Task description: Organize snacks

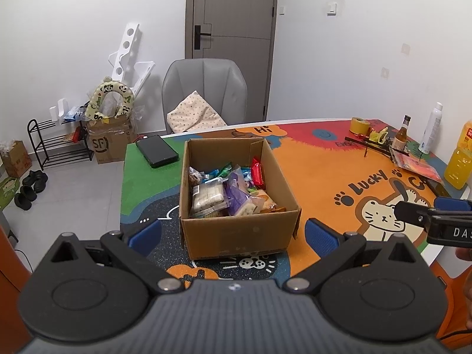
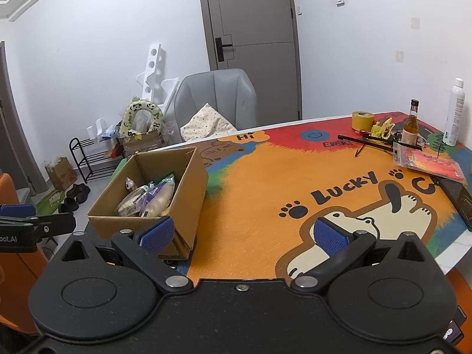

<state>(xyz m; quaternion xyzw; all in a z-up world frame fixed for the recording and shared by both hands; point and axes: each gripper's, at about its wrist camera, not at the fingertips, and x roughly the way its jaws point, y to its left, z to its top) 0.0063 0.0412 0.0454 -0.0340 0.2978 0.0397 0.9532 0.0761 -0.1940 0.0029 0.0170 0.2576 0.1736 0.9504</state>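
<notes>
Tape roll [image 2: 363, 120]: far ahead, right of the fingers, on the mat.
Brown glass bottle [image 2: 411, 126]: upright, right of the tape.
White spray can [image 2: 455, 112]: upright, farthest right.
Black phone [image 1: 157, 150]: flat on the mat, ahead and left of the fingers.
Grey chair [image 1: 205, 88]: beyond the table, dotted cushion [image 1: 194, 116] on its seat.

- Cardboard box [image 1: 236, 194] sits on the table [image 1: 318, 177] — snack packets [image 1: 227, 191] inside.
- Phone [image 1: 157, 151] lies left of the box.
- Tape roll [image 1: 359, 126] and bottles [image 1: 403, 133] stand far right — chair [image 1: 203, 88] behind the table.
</notes>
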